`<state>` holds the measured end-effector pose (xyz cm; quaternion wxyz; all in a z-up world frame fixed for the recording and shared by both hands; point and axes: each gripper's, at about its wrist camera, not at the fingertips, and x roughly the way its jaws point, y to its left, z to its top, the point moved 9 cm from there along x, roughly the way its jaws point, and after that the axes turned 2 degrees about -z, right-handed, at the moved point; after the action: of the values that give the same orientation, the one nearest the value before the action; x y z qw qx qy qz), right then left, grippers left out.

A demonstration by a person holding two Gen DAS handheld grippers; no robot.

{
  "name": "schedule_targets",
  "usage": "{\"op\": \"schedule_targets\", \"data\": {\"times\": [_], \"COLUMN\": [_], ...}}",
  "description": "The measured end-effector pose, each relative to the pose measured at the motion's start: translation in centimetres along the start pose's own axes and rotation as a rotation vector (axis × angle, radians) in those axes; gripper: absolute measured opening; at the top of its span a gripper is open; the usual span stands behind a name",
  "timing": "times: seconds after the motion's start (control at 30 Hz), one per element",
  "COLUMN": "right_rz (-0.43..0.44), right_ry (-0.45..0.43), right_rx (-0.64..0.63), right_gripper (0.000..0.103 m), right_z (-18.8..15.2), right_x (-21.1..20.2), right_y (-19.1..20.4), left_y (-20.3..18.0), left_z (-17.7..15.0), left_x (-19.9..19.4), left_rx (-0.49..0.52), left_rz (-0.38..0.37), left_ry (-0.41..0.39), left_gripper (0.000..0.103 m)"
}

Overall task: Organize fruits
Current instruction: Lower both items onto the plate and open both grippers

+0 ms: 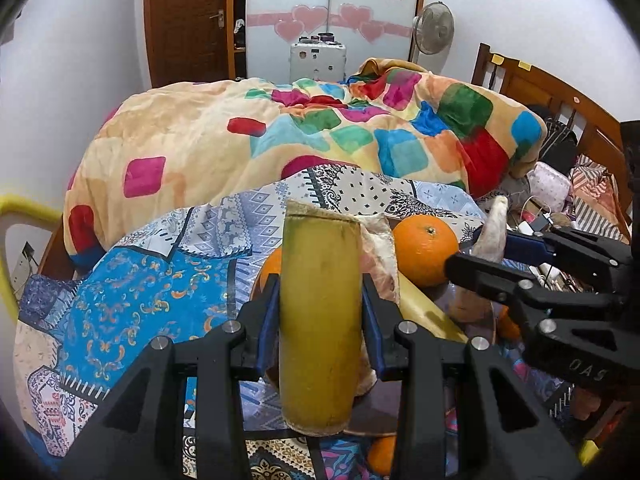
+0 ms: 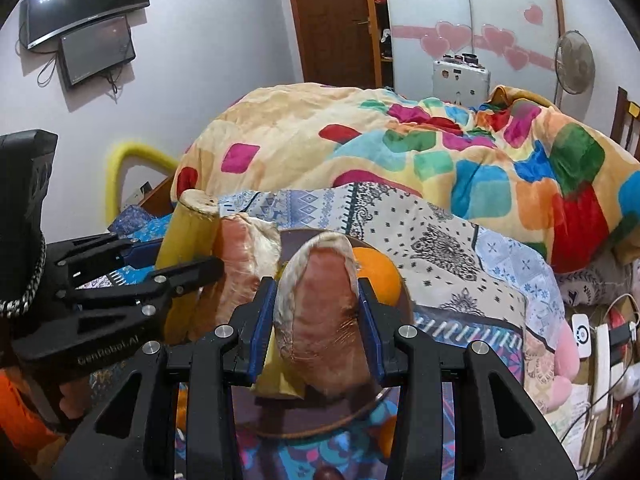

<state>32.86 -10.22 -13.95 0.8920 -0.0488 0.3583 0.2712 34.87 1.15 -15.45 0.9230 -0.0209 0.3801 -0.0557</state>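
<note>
My left gripper is shut on a pomelo wedge, yellow-green rind toward the camera, held upright above a dark round plate. My right gripper is shut on a second pomelo wedge, pink flesh showing, over the same plate. In the left wrist view the right gripper shows at the right with its wedge. In the right wrist view the left gripper shows at the left with its wedge. An orange lies beyond the wedges and also shows in the right wrist view.
The plate sits on a bed with a patterned sheet. A colourful quilt is heaped behind. More oranges lie near the plate's front edge. Cables and clutter lie at the right, by a wooden headboard.
</note>
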Motion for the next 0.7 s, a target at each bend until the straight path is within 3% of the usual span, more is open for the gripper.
{"op": "schedule_targets", "data": {"times": [0.3, 0.43, 0.7], "right_rz": [-0.013, -0.025, -0.045], "right_ry": [0.043, 0.049, 0.025], "right_rx": [-0.005, -0.008, -0.023], "right_gripper": [0.043, 0.052, 0.054], "right_z": [-0.5, -0.8, -1.5], "right_x": [0.9, 0.7, -1.7], "right_y": [-0.1, -0.3, -0.7], "left_y": [0.3, 0.0, -0.9], "left_z": [-0.2, -0.4, -0.7], "left_x": [0.5, -0.1, -2.4], "left_rx": [-0.006, 0.008, 0.060], "left_rz": [-0.008, -0.005, 0.017], "left_ry": [0.029, 0.027, -0.002], "left_gripper": [0.039, 0.050, 0.056]}}
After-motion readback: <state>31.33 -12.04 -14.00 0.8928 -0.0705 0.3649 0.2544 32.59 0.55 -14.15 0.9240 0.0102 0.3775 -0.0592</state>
